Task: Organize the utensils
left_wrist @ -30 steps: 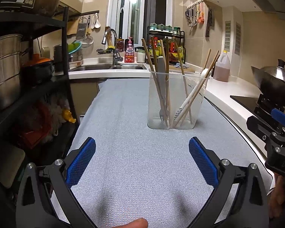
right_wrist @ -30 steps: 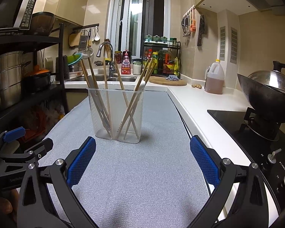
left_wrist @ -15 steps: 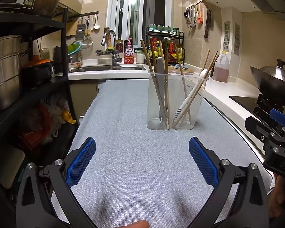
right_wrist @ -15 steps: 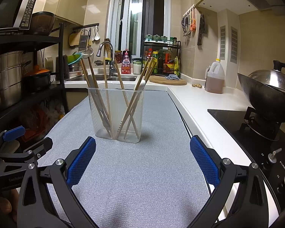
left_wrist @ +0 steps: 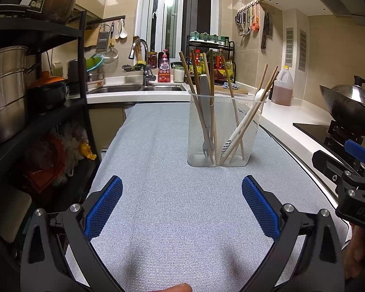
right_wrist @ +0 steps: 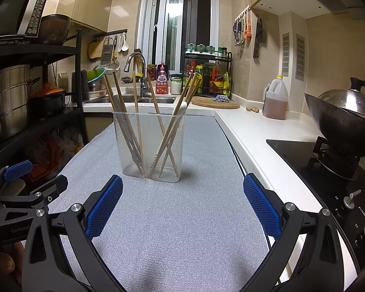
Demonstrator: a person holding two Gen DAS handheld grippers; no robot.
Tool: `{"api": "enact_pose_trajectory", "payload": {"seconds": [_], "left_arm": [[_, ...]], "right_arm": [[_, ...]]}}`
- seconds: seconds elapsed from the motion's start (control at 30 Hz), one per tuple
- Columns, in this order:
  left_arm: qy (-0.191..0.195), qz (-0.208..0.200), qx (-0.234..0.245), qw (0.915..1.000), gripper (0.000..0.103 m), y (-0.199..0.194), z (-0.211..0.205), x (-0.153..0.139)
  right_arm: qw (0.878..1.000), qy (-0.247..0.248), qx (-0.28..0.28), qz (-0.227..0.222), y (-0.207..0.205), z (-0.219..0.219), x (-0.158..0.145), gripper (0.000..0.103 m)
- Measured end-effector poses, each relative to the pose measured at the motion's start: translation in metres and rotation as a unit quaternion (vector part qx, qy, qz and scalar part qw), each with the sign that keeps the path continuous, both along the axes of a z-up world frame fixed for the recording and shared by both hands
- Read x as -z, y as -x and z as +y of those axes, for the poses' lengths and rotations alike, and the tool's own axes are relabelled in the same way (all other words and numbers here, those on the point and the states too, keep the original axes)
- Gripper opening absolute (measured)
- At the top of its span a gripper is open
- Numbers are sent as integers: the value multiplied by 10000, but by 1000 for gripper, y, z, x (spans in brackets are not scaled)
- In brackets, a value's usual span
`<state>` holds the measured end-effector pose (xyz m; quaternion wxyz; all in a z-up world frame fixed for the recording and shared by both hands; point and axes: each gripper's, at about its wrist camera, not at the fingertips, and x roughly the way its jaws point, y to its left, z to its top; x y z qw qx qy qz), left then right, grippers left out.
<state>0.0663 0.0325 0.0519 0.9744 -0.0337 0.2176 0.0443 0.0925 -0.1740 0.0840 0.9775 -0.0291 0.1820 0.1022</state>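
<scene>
Both grippers — left gripper (left_wrist: 181,205) and right gripper (right_wrist: 182,205) — hang spread and empty near the clear holder (left_wrist: 225,131), where chopsticks (right_wrist: 137,119) already stand — little seems left.

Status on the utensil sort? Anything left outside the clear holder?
Looks essentially done: chopsticks and a fork stand sorted in the two-compartment clear holder on the grey mat. In hand: nothing; left gripper and right gripper are both open and empty, short of the holder. Left: no loose utensils visible on the mat.
</scene>
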Motion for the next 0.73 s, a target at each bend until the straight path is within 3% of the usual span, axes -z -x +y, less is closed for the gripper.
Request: {"api": "enact_pose_trajectory", "payload": {"seconds": [0.73], "left_arm": [[26,11,-9,10000,95,-1,-3,2]], "right_arm": [[10000,22,-15,58,1,3,6,98]]}}
